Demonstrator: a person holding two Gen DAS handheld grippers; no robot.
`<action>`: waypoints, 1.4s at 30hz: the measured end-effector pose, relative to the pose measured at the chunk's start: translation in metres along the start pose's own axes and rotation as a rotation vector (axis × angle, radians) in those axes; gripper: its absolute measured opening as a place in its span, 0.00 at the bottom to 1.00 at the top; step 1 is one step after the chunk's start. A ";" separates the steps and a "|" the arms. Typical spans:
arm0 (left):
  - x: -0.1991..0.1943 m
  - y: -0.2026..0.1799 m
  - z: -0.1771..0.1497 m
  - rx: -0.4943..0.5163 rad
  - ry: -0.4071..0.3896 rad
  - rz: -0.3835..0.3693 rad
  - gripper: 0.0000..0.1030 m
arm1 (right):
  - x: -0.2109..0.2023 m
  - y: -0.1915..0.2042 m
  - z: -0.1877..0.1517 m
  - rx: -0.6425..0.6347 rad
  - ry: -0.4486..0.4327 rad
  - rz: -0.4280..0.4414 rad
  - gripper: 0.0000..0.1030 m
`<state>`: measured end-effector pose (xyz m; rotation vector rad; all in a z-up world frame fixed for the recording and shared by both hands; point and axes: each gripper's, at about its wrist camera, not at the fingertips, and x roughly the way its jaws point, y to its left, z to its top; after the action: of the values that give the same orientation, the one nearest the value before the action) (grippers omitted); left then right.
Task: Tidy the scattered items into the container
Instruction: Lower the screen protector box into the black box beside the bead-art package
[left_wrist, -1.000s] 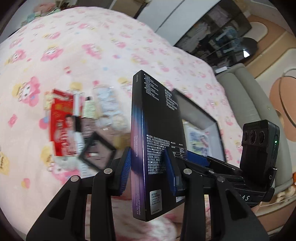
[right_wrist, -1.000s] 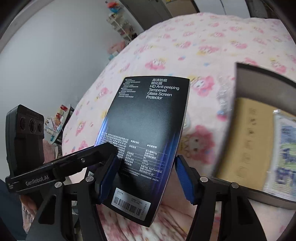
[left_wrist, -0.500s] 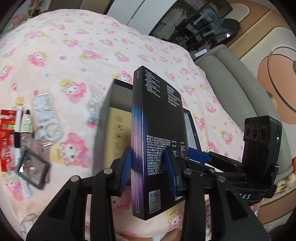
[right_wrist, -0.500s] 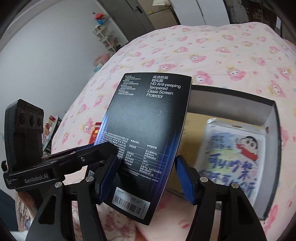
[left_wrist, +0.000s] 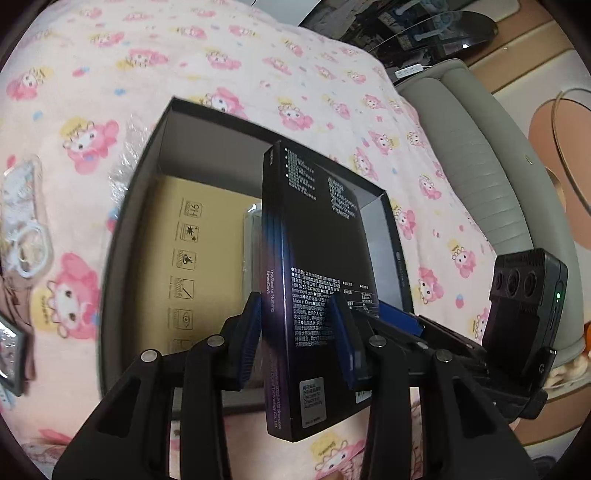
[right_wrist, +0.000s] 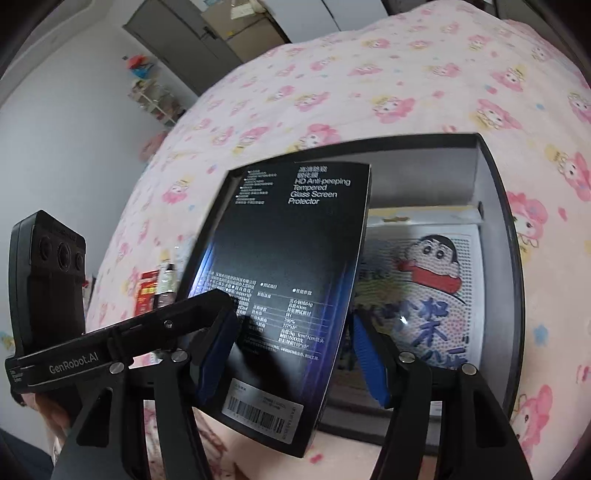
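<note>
A black screen-protector box (left_wrist: 314, 266) (right_wrist: 291, 266) hangs upright over the open black container (left_wrist: 147, 155) (right_wrist: 498, 229). My left gripper (left_wrist: 295, 332) is shut on the box's thin sides, blue pads pressing its lower part. My right gripper (right_wrist: 291, 354) is shut across the box's wide face. Its camera housing (left_wrist: 528, 291) shows at the right of the left wrist view. The container holds a tan card sheet (left_wrist: 207, 236) and a cartoon picture pack (right_wrist: 424, 288). Loose items lie on the bed to the left: a clear ring case (left_wrist: 26, 229), a red packet (right_wrist: 147, 291) and a small tube (right_wrist: 168, 280).
Everything rests on a pink cartoon-print blanket (left_wrist: 221, 55). A grey padded seat (left_wrist: 480, 166) borders the bed on the right. A white wall, a small shelf (right_wrist: 155, 99) and a dark door (right_wrist: 192, 33) stand beyond the bed. A hand (right_wrist: 48, 410) holds the left gripper.
Both grippers carried the black box together from above the scattered items to above the open container. The container now fills the view under the box; the loose items slid off to the left.
</note>
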<state>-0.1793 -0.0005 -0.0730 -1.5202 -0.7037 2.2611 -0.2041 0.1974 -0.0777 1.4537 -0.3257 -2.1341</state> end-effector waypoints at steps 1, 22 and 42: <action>0.005 0.002 0.000 -0.011 0.008 0.000 0.37 | 0.004 -0.003 0.001 0.007 0.009 -0.009 0.58; 0.053 0.034 -0.005 -0.089 0.117 0.121 0.41 | 0.047 -0.023 -0.006 0.038 0.167 -0.041 0.52; 0.041 -0.046 -0.011 0.243 0.016 0.218 0.35 | -0.015 -0.040 -0.003 0.094 -0.106 -0.303 0.52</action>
<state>-0.1847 0.0610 -0.0819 -1.5570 -0.2554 2.3834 -0.2087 0.2389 -0.0860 1.5265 -0.2608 -2.4724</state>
